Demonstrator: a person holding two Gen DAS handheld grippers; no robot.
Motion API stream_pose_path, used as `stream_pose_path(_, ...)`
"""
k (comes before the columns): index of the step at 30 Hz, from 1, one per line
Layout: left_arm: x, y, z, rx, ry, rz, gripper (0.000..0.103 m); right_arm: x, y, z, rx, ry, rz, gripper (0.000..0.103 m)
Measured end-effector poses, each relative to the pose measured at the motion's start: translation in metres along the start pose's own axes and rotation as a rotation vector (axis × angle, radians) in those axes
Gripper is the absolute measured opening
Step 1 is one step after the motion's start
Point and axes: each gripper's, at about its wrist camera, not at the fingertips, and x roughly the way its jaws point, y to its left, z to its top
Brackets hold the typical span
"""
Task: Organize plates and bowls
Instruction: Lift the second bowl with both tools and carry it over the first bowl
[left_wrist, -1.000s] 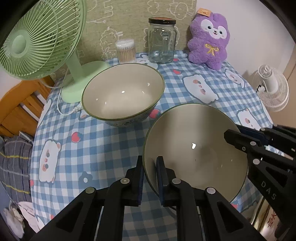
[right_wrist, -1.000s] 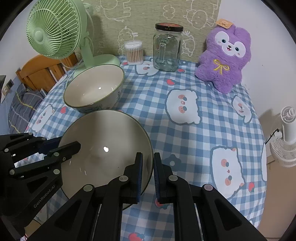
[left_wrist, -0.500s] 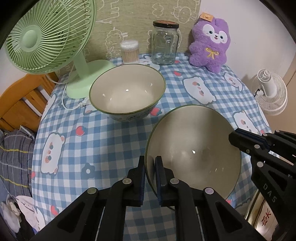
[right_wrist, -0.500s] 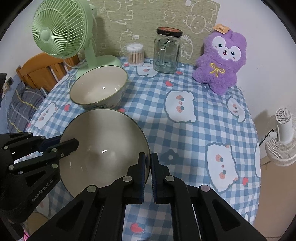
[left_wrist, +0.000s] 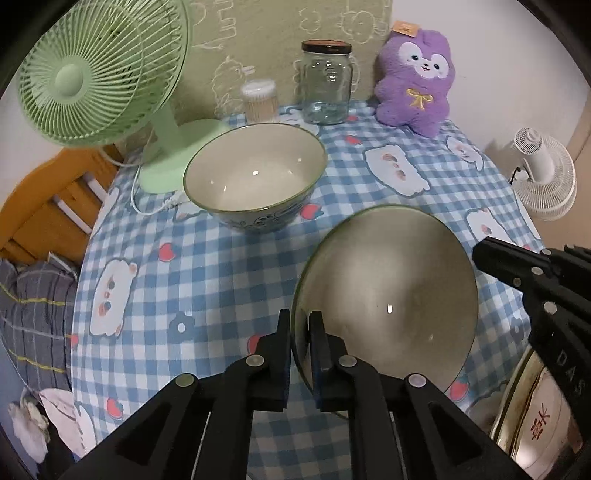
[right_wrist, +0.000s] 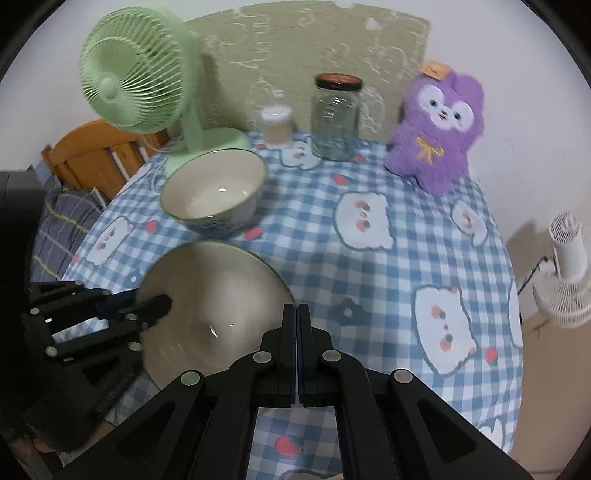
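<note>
A cream bowl with a green rim (left_wrist: 388, 295) is held tilted above the table; it also shows in the right wrist view (right_wrist: 214, 306). My left gripper (left_wrist: 300, 325) is shut on its near rim. My right gripper (right_wrist: 297, 317) has its jaws pressed together beside the bowl's right rim, with no rim between them; in the left wrist view its fingers (left_wrist: 509, 258) sit just off the bowl's right edge. A second matching bowl (left_wrist: 255, 181) stands upright on the checked tablecloth (left_wrist: 207, 266) near the fan; it also shows in the right wrist view (right_wrist: 214, 188).
A green desk fan (left_wrist: 99, 70) stands at the back left with its cord on the cloth. A glass jar (left_wrist: 327, 81), a cotton swab tub (left_wrist: 259, 96) and a purple plush (left_wrist: 417, 77) line the back. A white floor fan (left_wrist: 543, 173) stands off the right edge.
My right gripper has let go of the held bowl's rim and closed fully. Both grippers and the bowl have risen and drawn back from the table; my left gripper keeps its hold.
</note>
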Motion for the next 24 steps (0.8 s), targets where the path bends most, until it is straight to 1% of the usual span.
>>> stream_pose_path(2, 0.000, -0.002, -0.001, 0.007, -0.008, 0.015, 0.007, 0.004, -0.001, -0.001, 0.000, 0.021, -0.008, 0.003)
stream_pose_path(3, 0.001, -0.003, -0.001, 0.011, -0.011, 0.030, 0.008, 0.007, -0.002, -0.001, 0.000, 0.034, -0.002, 0.003)
stream_pose_path(5, 0.002, -0.002, -0.001, 0.006, -0.012, 0.036, 0.008, 0.012, -0.001, -0.002, 0.001, 0.056, 0.007, 0.003)
stream_pose_path(13, 0.007, 0.003, 0.001, -0.005, -0.008, 0.035, 0.010, 0.017, -0.005, 0.000, 0.025, 0.050, 0.017, 0.003)
stream_pose_path(17, 0.009, 0.004, 0.001, -0.014, 0.000, 0.034, 0.011, 0.021, -0.008, 0.001, 0.042, 0.064, 0.050, 0.004)
stream_pose_path(19, 0.012, 0.006, 0.002, -0.017, 0.003, 0.033, 0.011, 0.022, -0.009, 0.002, 0.046, 0.059, 0.051, 0.004)
stream_pose_path(20, 0.012, 0.006, 0.002, -0.017, 0.003, 0.033, 0.012, 0.021, -0.008, 0.002, 0.044, 0.052, 0.049, 0.005)
stream_pose_path(22, 0.013, 0.007, 0.003, -0.017, 0.003, 0.033, 0.012, 0.019, -0.008, 0.003, 0.043, 0.035, 0.014, 0.016)
stream_pose_path(24, 0.013, 0.007, 0.003, -0.018, 0.003, 0.032, 0.012, 0.018, -0.011, 0.004, 0.055, 0.022, 0.003, 0.023)
